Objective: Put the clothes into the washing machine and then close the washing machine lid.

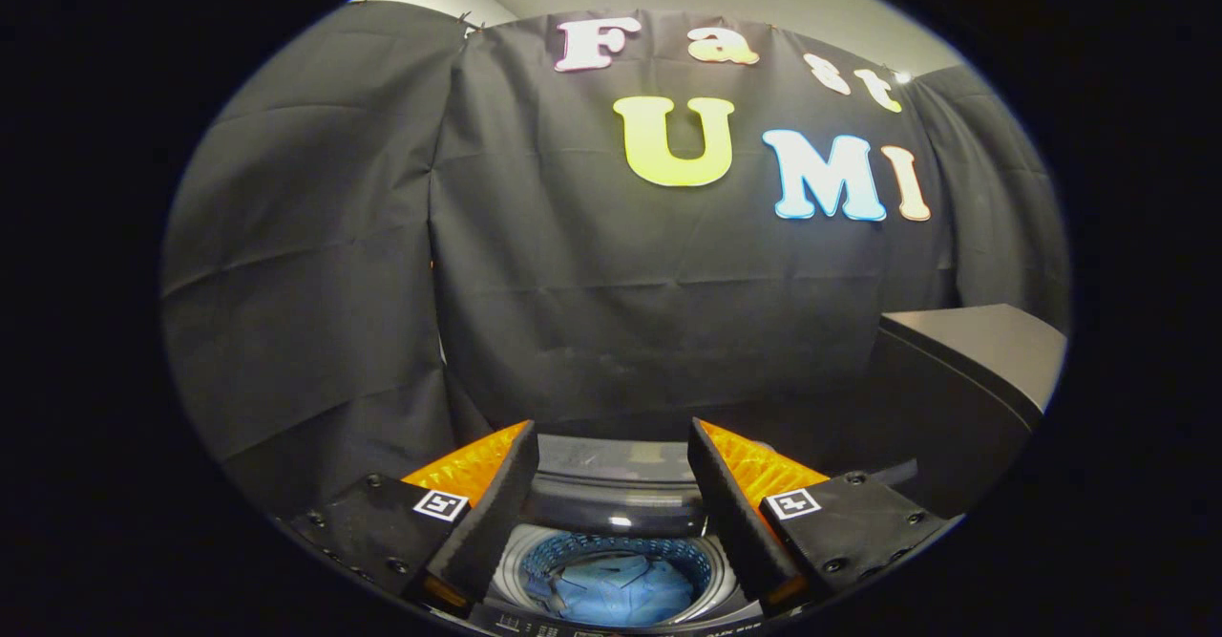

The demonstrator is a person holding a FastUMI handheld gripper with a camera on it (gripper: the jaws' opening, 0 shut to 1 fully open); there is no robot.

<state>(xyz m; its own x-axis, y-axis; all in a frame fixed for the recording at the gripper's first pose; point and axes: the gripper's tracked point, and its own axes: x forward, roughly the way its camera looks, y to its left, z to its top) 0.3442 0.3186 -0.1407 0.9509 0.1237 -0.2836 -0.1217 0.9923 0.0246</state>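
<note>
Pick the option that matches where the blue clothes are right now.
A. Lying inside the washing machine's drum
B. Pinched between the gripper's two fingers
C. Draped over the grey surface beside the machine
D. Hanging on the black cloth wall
A: the blue clothes lie down in the washing machine drum, seen through the gap of the gripper, whose fingers stand apart above the opening with nothing between them.

Dim booth, lit from above; a small bright lamp (pixel 901 75) glares at upper right. Fisheye bends the edges; focus stays sharp.
</note>
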